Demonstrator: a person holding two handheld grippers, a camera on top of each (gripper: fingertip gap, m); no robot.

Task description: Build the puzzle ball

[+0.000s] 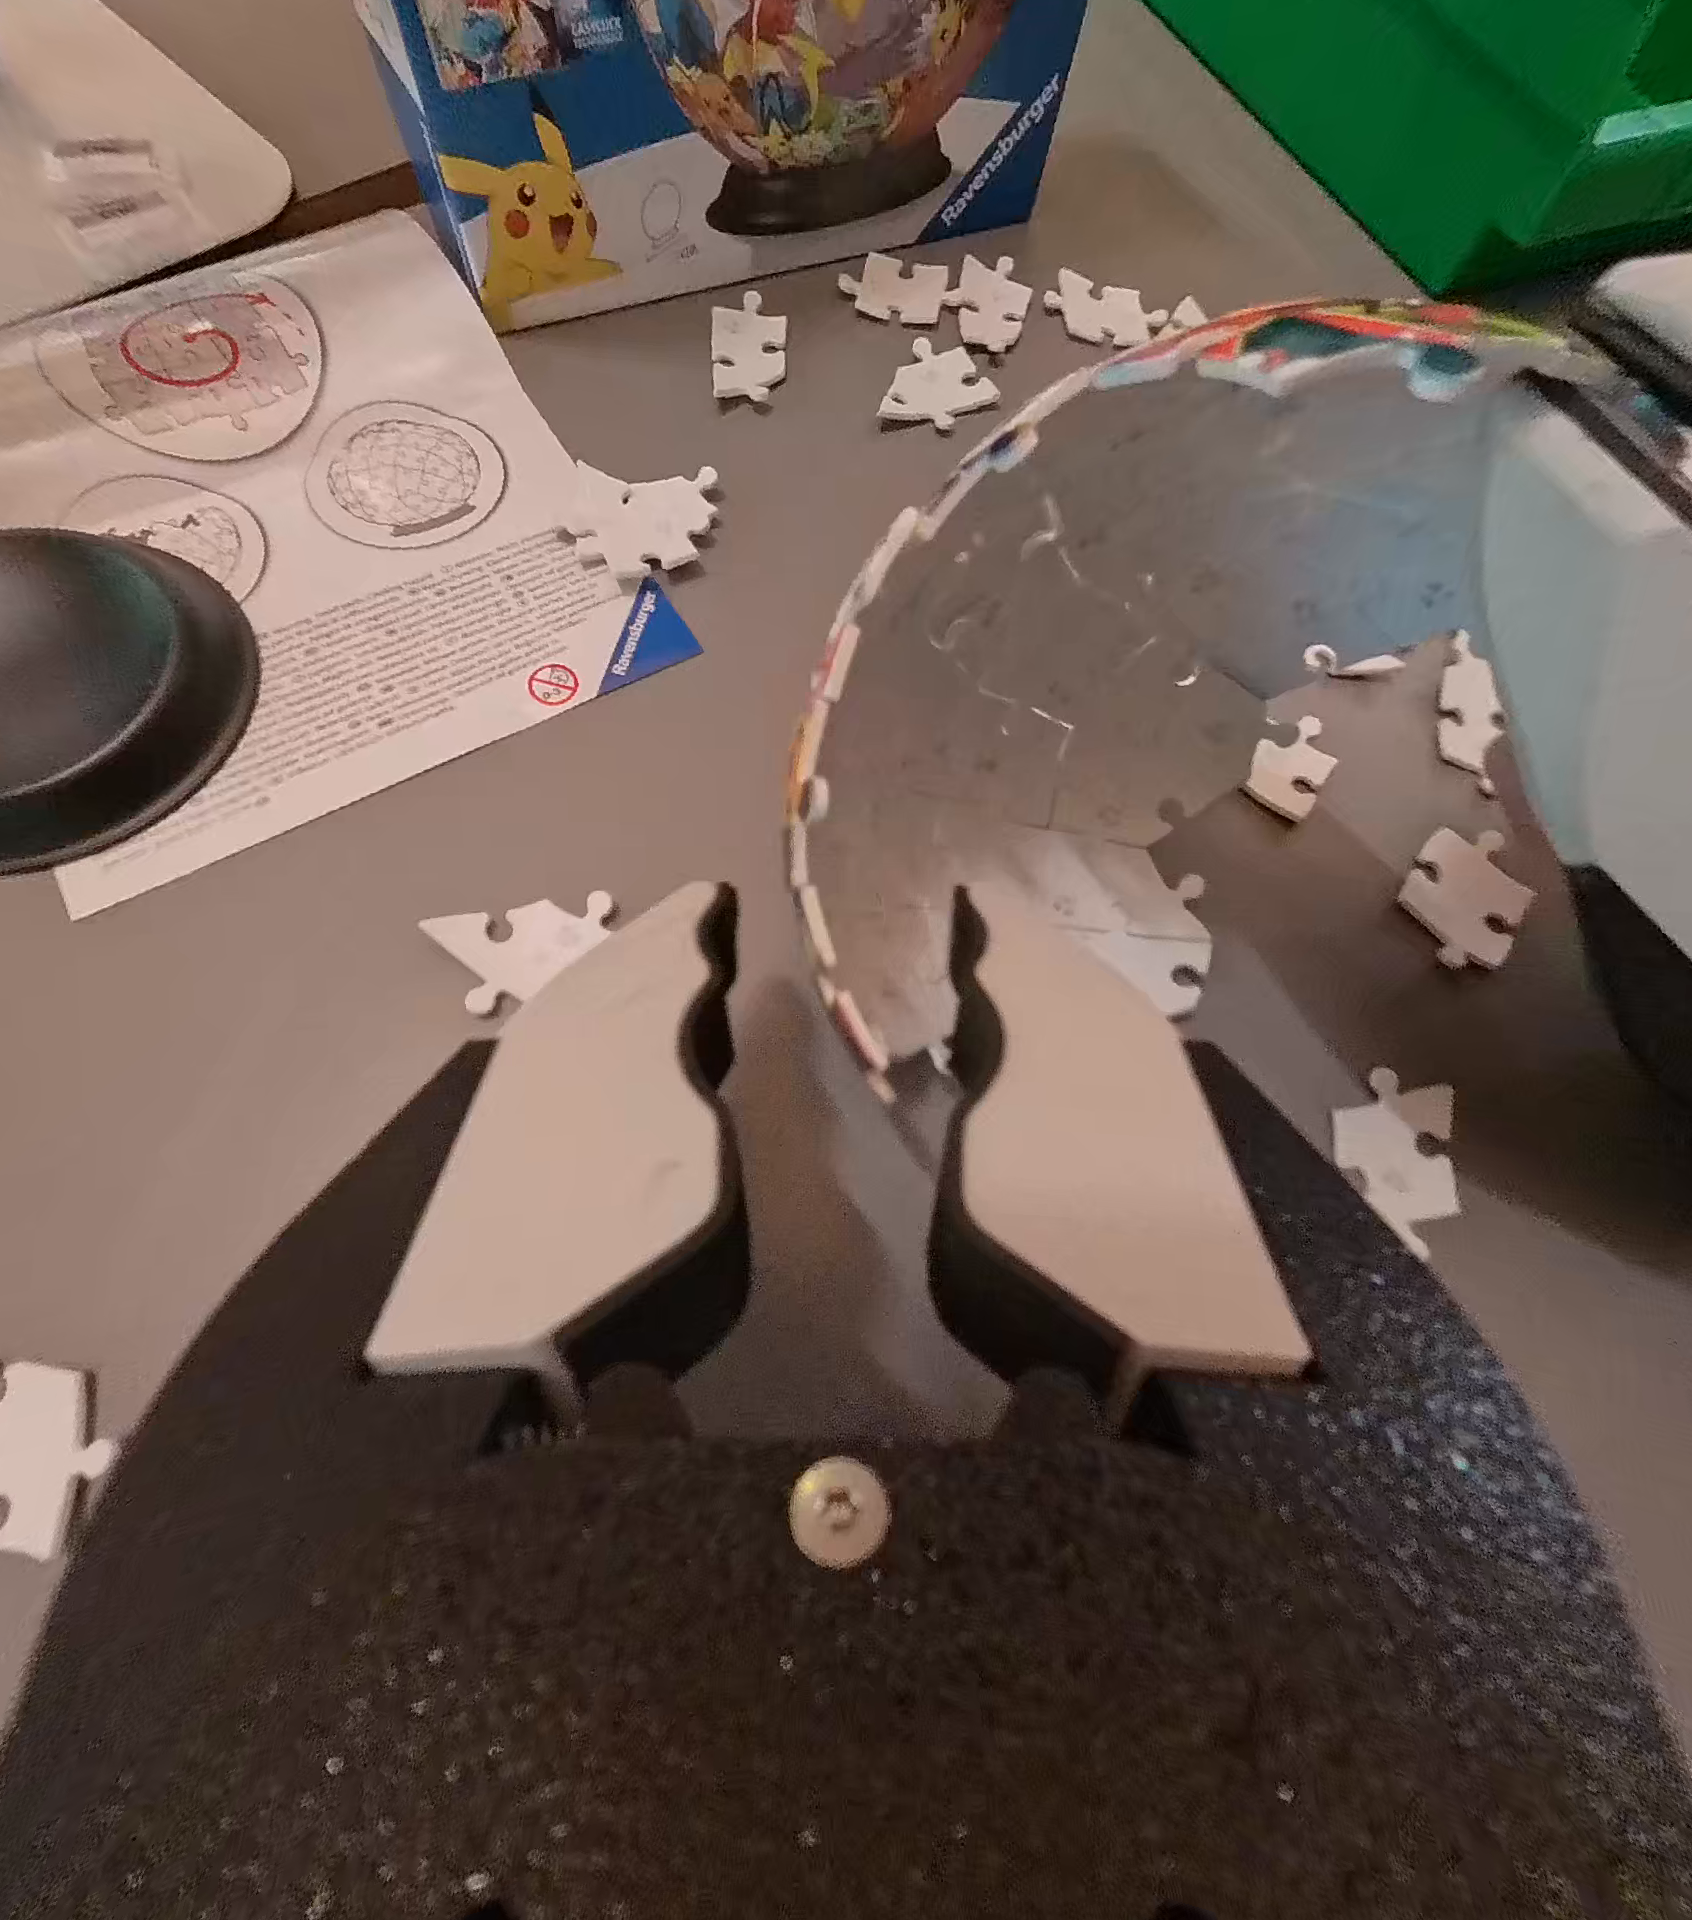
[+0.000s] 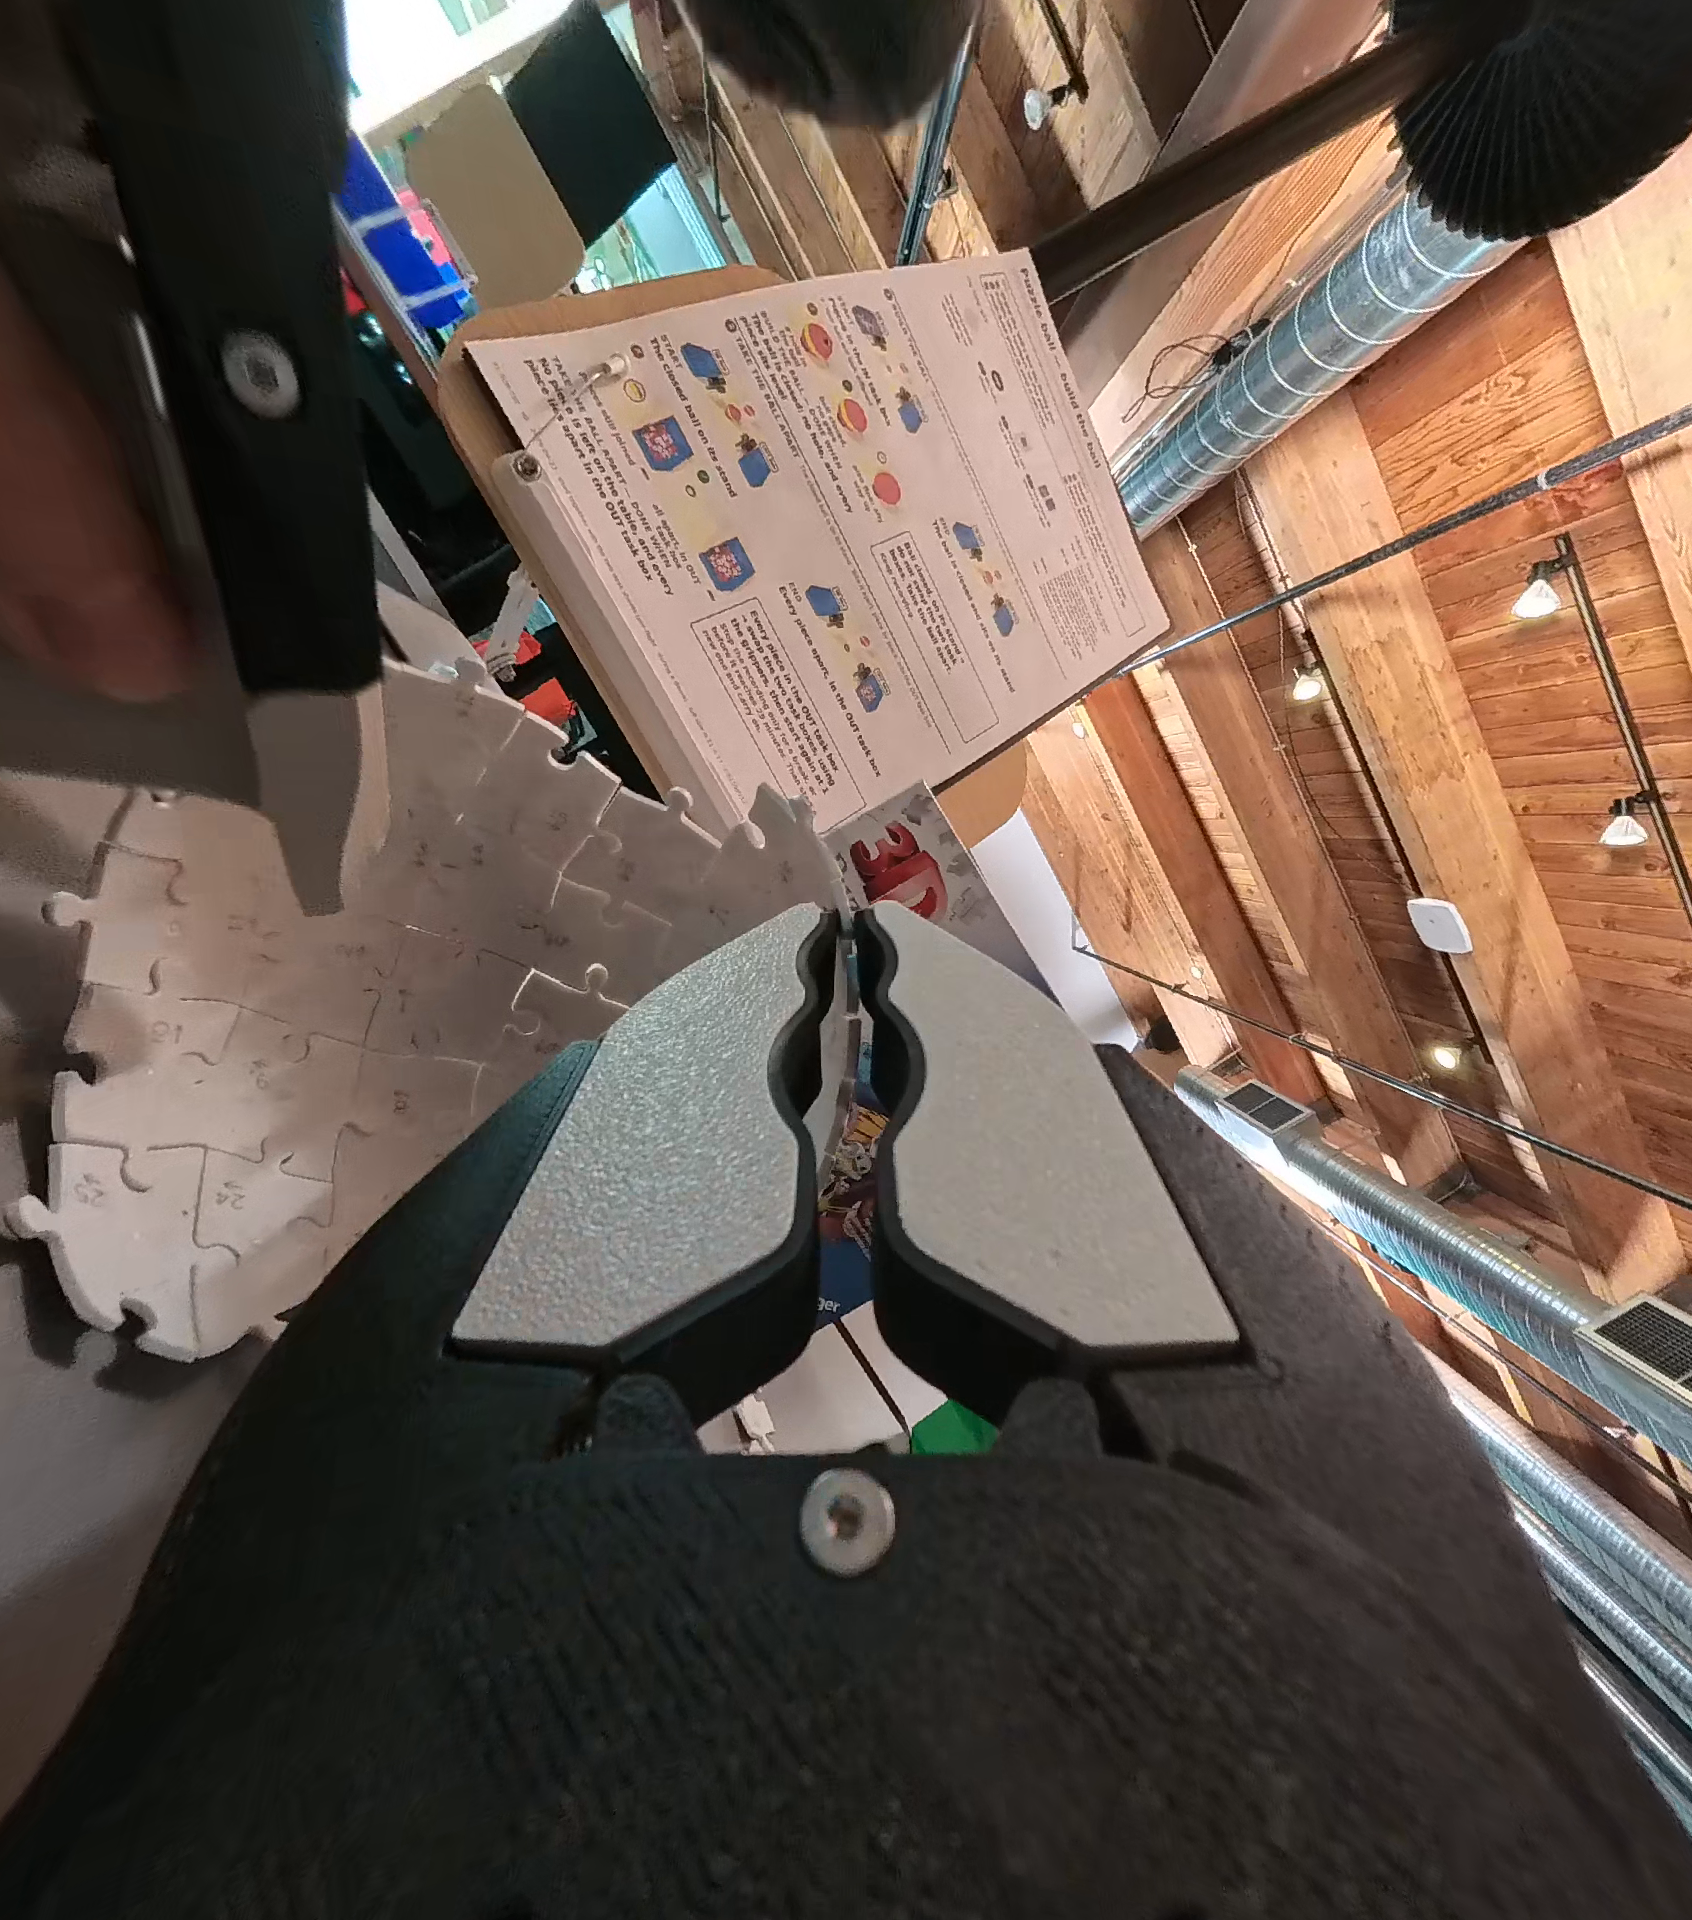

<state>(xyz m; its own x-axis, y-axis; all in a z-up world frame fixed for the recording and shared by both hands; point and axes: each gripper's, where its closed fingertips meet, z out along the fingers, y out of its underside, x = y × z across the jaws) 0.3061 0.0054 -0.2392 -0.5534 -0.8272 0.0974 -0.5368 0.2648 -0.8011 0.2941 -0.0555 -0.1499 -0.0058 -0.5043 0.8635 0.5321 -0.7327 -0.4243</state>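
1. Puzzle ball (image 1: 1081,665), half built: a curved shell whose pale grey inside, seamed with interlocked pieces, faces the left wrist camera, with a colourful printed outside showing along its rim. It is held tilted above the grey table (image 1: 696,790), at about 2 o'clock from the left gripper (image 1: 842,925).
2. Left gripper: released, jaws apart, nothing between them.
3. Right gripper (image 2: 850,920): clenched on the shell's edge.
4. Loose white pieces (image 1: 748,348) lie scattered around.
5. Black stand (image 1: 42,696) at 9 o'clock, on a printed leaflet (image 1: 426,623); the illustrated box (image 1: 717,135) at 12 carries lettering.
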